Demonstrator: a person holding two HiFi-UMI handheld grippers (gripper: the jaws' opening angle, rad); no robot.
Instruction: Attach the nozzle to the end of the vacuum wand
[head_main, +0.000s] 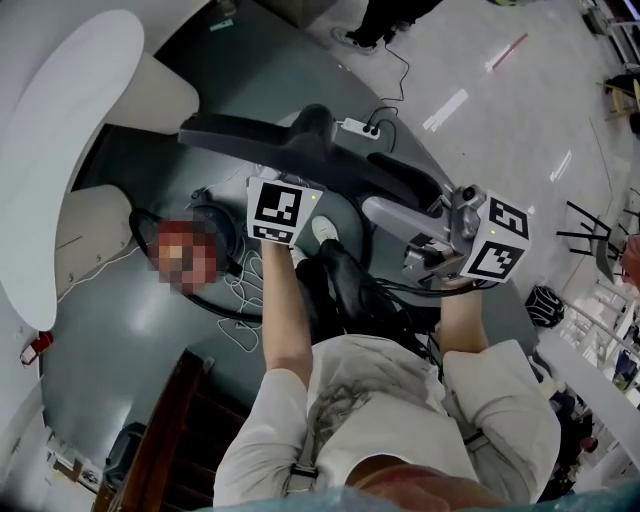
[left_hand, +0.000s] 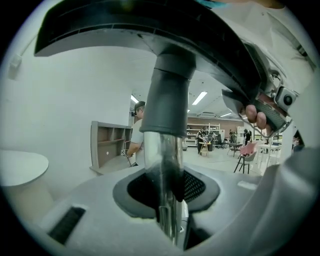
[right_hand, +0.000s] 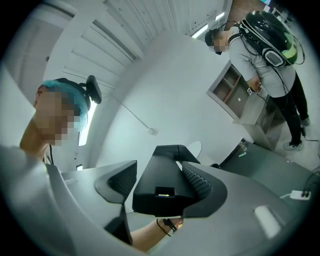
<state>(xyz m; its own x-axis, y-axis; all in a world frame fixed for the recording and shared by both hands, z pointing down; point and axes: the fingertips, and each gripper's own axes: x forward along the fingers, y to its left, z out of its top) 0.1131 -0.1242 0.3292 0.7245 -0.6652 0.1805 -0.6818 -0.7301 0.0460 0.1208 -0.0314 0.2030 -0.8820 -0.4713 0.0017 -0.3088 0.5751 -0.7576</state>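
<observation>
The wide black floor nozzle (head_main: 290, 140) hangs level in front of me. In the left gripper view it spreads overhead (left_hand: 150, 30), and its dark grey neck collar (left_hand: 167, 100) sits over the top of the chrome wand (left_hand: 167, 165). My left gripper (left_hand: 167, 187) is shut on that chrome tube just below the collar. My right gripper (right_hand: 160, 182) straddles the nozzle's end (right_hand: 165, 185) with its jaws wide; a gap shows at the left pad (right_hand: 122, 180). The wand's lower length is hidden.
A white round table (head_main: 60, 150) and a cream chair (head_main: 90, 225) stand at the left. A power strip (head_main: 355, 127) and cables lie on the grey floor. Dark wooden furniture (head_main: 170, 430) is near my left leg. Another person (right_hand: 265, 55) stands by a shelf unit (left_hand: 107, 145).
</observation>
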